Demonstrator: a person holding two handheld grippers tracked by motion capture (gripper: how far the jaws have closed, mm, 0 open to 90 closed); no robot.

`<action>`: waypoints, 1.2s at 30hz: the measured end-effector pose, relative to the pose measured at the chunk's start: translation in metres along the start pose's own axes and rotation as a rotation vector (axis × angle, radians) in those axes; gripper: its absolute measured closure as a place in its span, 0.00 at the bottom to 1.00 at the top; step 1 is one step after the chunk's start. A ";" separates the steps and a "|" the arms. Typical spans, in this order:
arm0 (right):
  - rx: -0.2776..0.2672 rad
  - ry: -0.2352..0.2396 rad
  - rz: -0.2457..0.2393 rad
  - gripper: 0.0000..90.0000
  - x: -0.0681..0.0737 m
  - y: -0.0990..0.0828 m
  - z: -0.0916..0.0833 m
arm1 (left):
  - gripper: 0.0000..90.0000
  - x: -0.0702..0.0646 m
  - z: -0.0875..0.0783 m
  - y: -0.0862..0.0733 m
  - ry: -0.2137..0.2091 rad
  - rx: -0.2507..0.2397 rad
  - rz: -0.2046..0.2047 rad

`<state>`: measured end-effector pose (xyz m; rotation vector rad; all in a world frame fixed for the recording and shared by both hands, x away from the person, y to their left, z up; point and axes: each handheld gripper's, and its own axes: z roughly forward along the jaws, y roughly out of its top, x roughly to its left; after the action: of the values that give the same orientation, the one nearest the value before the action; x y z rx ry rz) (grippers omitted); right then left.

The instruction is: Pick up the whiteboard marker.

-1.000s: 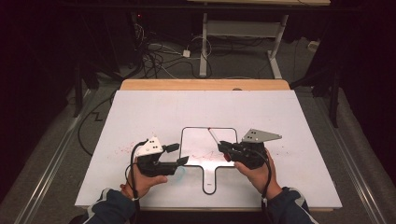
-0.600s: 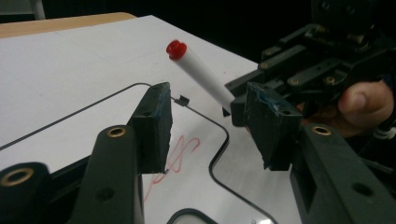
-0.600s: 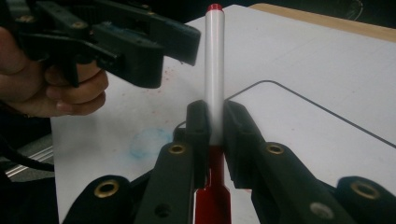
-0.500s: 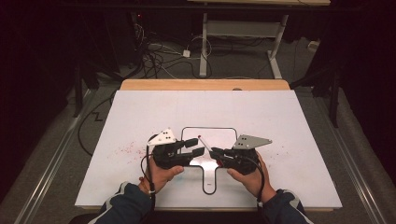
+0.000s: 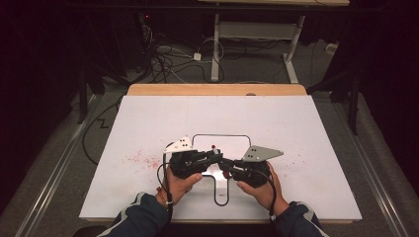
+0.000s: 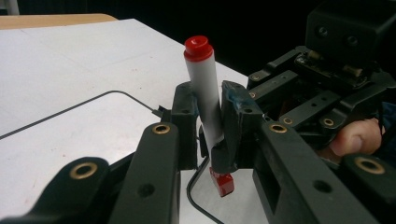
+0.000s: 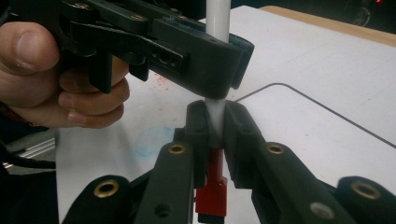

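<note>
between both grippers at the near middle of the surface (image 5: 148, 128): right gripper (image 7: 211, 133) pinches the marker (image 6: 204, 100) low, just above its red cap (image 7: 212, 193). left gripper (image 6: 208, 126) jaws have just been closing on the white barrel higher up, pads look in contact. marker stands near upright, long axis vertical, cap end down. likely next: pull apart along that axis to uncap.

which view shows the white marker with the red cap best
Left gripper view: the white marker with the red cap stands near-upright, most of its length visible between black jaws. Right gripper view shows its lower barrel and red end; high view, tiny red specks.
</note>
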<state>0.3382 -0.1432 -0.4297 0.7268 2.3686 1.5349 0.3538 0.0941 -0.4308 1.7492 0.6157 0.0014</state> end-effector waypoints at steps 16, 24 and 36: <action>-0.007 -0.008 -0.014 0.74 0.003 0.001 0.002 | 0.87 -0.002 -0.003 0.003 0.013 0.005 0.051; 0.026 -0.059 -0.015 0.49 -0.003 -0.003 -0.003 | 0.87 -0.001 -0.011 0.006 0.094 0.036 0.126; 0.065 -0.274 0.008 0.38 -0.032 -0.027 -0.047 | 0.87 0.010 -0.007 -0.006 0.264 0.158 0.217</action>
<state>0.3371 -0.2059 -0.4363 0.8991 2.2211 1.2733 0.3580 0.1051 -0.4374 1.9798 0.6257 0.3482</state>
